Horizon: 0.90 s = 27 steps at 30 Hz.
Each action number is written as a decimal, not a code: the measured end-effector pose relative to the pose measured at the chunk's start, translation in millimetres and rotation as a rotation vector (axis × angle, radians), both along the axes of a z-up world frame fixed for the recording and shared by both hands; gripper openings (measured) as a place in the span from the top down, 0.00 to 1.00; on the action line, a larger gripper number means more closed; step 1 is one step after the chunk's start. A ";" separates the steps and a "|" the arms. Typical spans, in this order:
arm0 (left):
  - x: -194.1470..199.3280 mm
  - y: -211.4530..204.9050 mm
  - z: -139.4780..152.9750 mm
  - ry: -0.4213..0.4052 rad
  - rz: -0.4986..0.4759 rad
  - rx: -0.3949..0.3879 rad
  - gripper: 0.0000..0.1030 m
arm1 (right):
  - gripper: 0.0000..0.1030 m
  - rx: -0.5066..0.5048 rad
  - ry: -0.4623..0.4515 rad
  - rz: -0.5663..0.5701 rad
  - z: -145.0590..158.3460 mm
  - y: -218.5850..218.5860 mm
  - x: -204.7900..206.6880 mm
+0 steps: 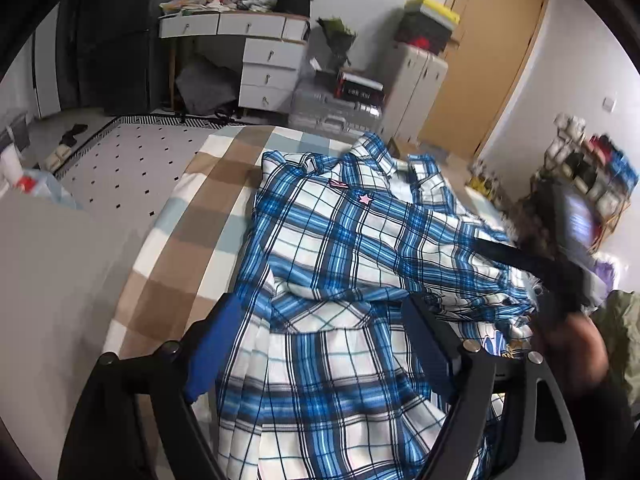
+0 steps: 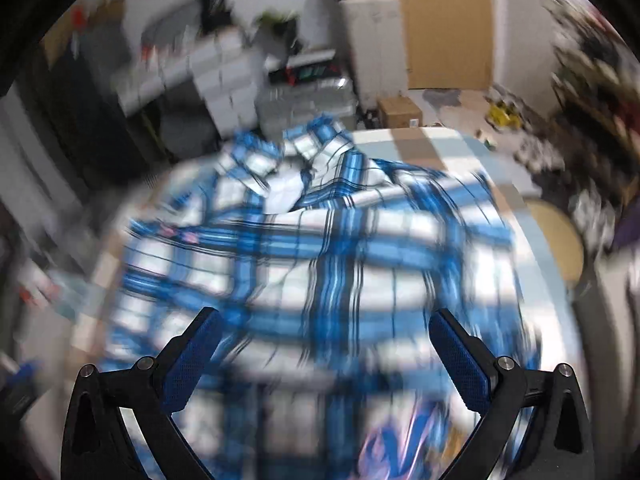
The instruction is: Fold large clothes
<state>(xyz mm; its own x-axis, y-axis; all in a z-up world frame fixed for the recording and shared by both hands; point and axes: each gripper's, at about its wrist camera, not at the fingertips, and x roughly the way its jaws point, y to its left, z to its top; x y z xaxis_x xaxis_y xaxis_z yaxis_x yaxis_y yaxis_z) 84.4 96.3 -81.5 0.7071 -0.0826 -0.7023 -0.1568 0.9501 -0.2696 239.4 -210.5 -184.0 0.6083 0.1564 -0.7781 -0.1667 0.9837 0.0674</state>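
I see my left gripper (image 1: 320, 316) angled down over the plaid shirt (image 1: 352, 240), jaws wide with nothing pinched. My right gripper (image 2: 324, 328) tilts down over the same shirt, spread wide and empty; its view is smeared. The shirt lies crumpled on the checked bedspread (image 1: 188, 216), collar toward the dresser (image 1: 260, 52). I can read no writing.

The checked bedspread (image 1: 172, 264) lies bare left of the plaid shirt (image 1: 352, 248). On the right, the right gripper (image 1: 500, 254) crosses over the shirt's edge, blocking that side
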 end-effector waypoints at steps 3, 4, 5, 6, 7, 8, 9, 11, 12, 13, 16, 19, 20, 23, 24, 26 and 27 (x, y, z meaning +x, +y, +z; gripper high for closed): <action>0.7 7.1 -14.8 0.007 0.035 -0.037 0.23 | 0.00 -0.196 0.022 -0.011 -25.5 17.9 42.2; 10.1 8.4 -23.5 0.041 0.012 -0.063 0.23 | 0.00 -0.273 0.017 -0.028 -35.2 21.6 51.7; 4.5 13.2 -20.1 0.054 0.004 -0.075 0.23 | 0.00 -0.343 0.019 -0.033 -46.4 23.6 58.4; 11.1 13.7 -23.6 0.072 -0.009 -0.081 0.23 | 0.00 -0.392 0.037 -0.027 -58.2 25.2 63.4; 16.8 13.3 -24.3 0.086 -0.024 -0.070 0.23 | 0.01 -0.411 0.090 -0.006 -75.1 25.0 67.6; 15.1 15.0 -20.6 0.085 -0.031 -0.059 0.23 | 0.00 -0.380 0.072 -0.008 -75.9 20.3 66.0; 17.4 14.0 -18.6 0.073 -0.036 -0.041 0.23 | 0.00 -0.310 0.076 -0.019 -75.3 9.8 65.3; 17.3 11.8 -13.1 0.055 -0.044 -0.009 0.23 | 0.03 -0.237 0.146 -0.017 -77.2 -3.0 69.5; 18.5 10.1 -10.3 0.042 -0.055 -0.001 0.23 | 0.06 -0.216 0.128 -0.018 -72.8 -8.8 67.3; 18.1 8.8 -7.6 0.029 -0.059 0.007 0.23 | 0.04 -0.191 0.066 -0.037 -61.9 -19.7 61.3; 13.1 5.4 -3.5 -0.002 -0.056 0.030 0.23 | 0.04 -0.166 0.017 -0.091 -50.6 -46.2 58.0; 8.4 3.0 -3.5 -0.023 -0.053 0.055 0.23 | 0.03 -0.198 0.121 -0.165 -70.8 -69.2 69.5; 7.8 2.0 -3.8 -0.025 -0.053 0.071 0.23 | 0.02 -0.205 0.179 -0.168 -81.9 -73.5 74.2; 7.4 1.9 -5.4 -0.027 -0.055 0.084 0.23 | 0.03 -0.172 0.166 -0.206 -74.7 -90.4 71.5; 8.1 2.4 -5.9 -0.026 -0.054 0.085 0.23 | 0.06 -0.173 0.133 -0.205 -66.9 -91.8 69.3; 8.2 2.8 -5.6 -0.027 -0.049 0.092 0.23 | 0.05 -0.169 0.041 -0.204 -46.6 -92.0 62.2; 8.5 3.6 -5.6 -0.029 -0.047 0.093 0.23 | 0.05 -0.170 0.015 -0.211 -40.3 -93.6 60.1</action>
<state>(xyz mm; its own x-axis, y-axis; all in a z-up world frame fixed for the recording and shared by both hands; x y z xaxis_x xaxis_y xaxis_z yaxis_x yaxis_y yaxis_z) 92.8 99.8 -87.1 0.7239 -0.0515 -0.6880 -0.1050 0.9774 -0.1836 299.5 -304.2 -224.3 0.6014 -0.1059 -0.7919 0.0429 0.9940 -0.1003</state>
